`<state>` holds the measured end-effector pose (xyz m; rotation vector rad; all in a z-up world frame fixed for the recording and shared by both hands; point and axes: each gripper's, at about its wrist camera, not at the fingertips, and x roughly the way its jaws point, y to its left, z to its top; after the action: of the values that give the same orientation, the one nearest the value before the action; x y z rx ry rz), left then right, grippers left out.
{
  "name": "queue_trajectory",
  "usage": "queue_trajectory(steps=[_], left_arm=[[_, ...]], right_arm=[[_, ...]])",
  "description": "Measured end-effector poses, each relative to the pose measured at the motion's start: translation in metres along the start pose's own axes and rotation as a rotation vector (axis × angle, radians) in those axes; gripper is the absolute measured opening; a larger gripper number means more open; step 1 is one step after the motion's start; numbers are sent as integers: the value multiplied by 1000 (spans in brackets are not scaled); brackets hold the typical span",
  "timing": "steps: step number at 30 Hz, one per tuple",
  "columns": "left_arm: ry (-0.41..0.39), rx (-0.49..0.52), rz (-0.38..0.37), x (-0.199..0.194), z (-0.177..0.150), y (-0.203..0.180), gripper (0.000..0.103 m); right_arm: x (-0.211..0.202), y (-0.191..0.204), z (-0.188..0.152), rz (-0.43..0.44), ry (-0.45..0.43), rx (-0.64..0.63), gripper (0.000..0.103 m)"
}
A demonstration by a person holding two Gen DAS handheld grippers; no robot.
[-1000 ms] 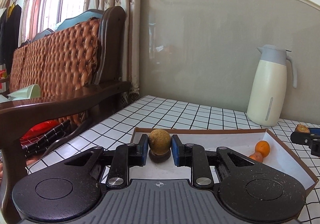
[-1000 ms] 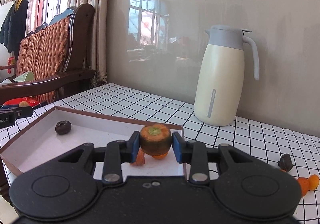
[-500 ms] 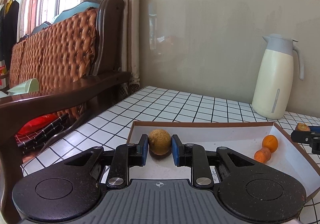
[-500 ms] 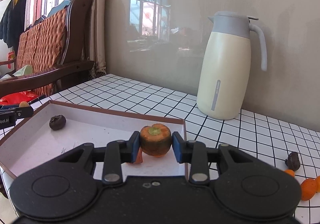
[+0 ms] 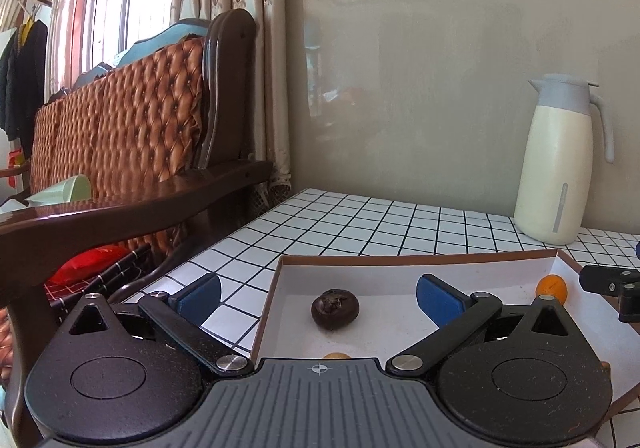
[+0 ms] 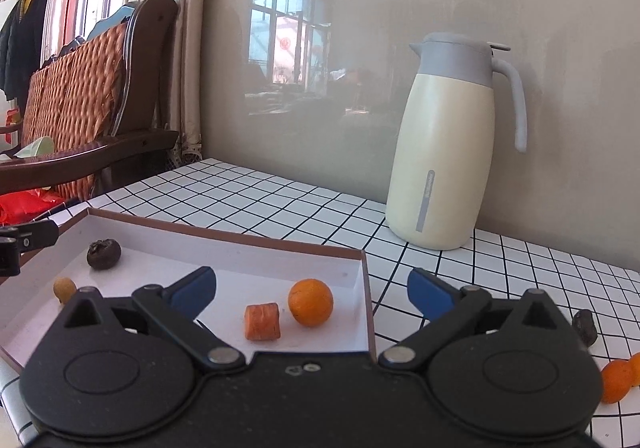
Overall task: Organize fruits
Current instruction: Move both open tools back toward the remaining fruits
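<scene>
A shallow white box with brown rim [image 5: 400, 260] [image 6: 224, 234] lies on the tiled table. My left gripper [image 5: 318, 294] is open and empty over the box's left end; a dark brown fruit [image 5: 335, 308] [image 6: 104, 254] lies between its fingers, and a tan fruit [image 5: 337, 356] [image 6: 64, 289] peeks out just below. My right gripper [image 6: 310, 290] is open and empty over the box's right end, above an orange fruit [image 6: 310, 302] [image 5: 552, 286] and an orange carrot-like piece [image 6: 262, 321]. The greenish fruit it held is hidden.
A cream thermos jug [image 6: 448, 151] [image 5: 556, 163] stands at the wall. On the table right of the box lie a dark fruit [image 6: 585, 326] and orange fruits [image 6: 618, 380]. A wooden sofa [image 5: 132, 135] stands left of the table.
Both grippers have opened. The left one let go of the tan fruit, which now lies in the box. The right one let go of the greenish-orange fruit; both have drawn back a little.
</scene>
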<state>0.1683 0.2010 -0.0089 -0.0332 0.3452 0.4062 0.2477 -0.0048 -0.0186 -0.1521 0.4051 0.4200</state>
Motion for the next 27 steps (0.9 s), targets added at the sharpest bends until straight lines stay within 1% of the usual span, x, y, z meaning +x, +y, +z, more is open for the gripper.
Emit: queue_trajectory(steps=[8, 17, 20, 24, 27], left_arm=[[-16, 28, -2, -8, 2, -7, 103], [-29, 44, -29, -29, 3, -25, 103], [-24, 28, -40, -33, 6, -32, 103], [-44, -11, -61, -43, 9, -39, 103], [-58, 3, -53, -51, 8, -48, 103]], right_arm=[[-4, -3, 1, 5, -4, 10, 97], [-27, -9, 1, -4, -38, -5, 97], [-35, -16, 1, -16, -48, -4, 97], [-45, -27, -1, -35, -55, -1, 97], [-55, -36, -4, -50, -61, -1, 97]])
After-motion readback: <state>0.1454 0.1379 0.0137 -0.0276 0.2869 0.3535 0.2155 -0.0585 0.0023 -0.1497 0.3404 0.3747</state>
